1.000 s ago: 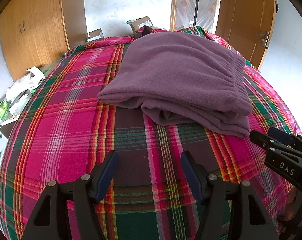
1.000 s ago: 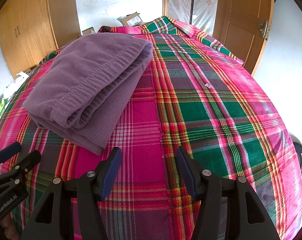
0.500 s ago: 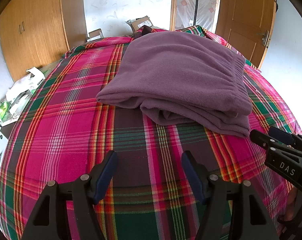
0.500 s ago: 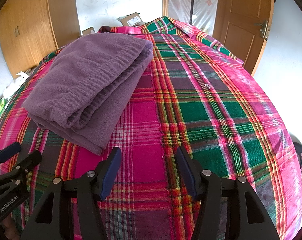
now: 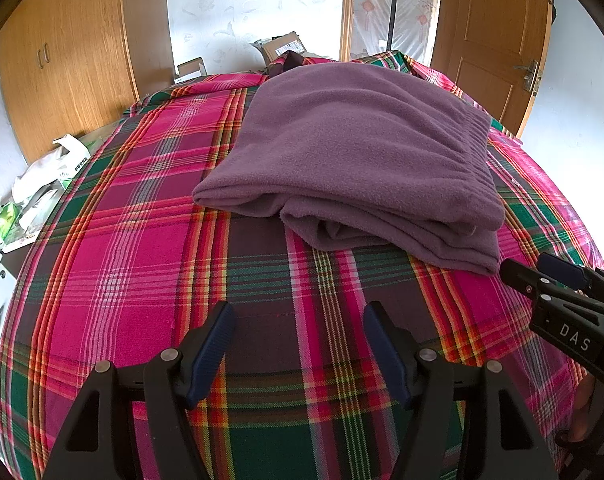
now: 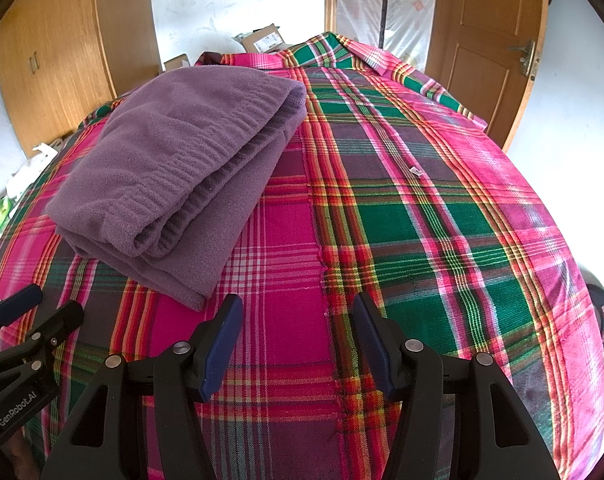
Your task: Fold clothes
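Observation:
A purple fleece garment (image 5: 353, 156) lies folded into a thick stack on the plaid bedspread (image 5: 134, 240). The right wrist view shows the same garment (image 6: 174, 164) at the left, its ribbed waistband edge facing me. My left gripper (image 5: 298, 320) hovers open over bare bedspread just in front of the stack, holding nothing. My right gripper (image 6: 294, 312) is open too, over the plaid (image 6: 421, 220) to the right of the stack's near corner. Each gripper appears in the other's view: the right gripper (image 5: 541, 276) near the stack's right corner, the left gripper (image 6: 38, 312) at the lower left.
Wooden wardrobe doors (image 5: 62, 64) stand at the left and a wooden door (image 5: 497, 40) at the right. Cardboard boxes (image 5: 282, 46) sit beyond the far end of the bed. White bags and packets (image 5: 42, 184) lie on the floor to the left.
Nothing has visibly changed apart from a very slight drift of the left gripper; the garment and both open grippers stay where they were.

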The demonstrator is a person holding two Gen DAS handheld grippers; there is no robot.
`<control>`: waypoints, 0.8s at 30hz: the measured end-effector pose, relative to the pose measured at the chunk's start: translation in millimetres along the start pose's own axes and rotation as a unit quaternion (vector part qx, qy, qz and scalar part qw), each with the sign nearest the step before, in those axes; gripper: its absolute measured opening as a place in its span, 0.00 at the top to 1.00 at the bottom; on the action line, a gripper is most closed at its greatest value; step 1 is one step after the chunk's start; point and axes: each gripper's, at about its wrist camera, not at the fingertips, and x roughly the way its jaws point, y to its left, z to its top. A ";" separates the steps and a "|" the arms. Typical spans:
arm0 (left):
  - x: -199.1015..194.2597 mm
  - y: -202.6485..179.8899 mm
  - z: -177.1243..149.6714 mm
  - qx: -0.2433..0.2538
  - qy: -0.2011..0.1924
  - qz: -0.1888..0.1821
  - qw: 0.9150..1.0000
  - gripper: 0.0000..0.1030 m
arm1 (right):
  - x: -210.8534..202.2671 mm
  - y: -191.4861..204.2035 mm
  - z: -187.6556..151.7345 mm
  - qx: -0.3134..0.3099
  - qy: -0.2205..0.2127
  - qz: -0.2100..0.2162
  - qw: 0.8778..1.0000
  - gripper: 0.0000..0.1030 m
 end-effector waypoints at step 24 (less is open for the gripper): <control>-33.9 -22.1 13.4 0.103 -0.068 -0.071 0.990 0.40 | 1.6 0.2 2.9 -0.004 0.002 0.006 1.000 0.39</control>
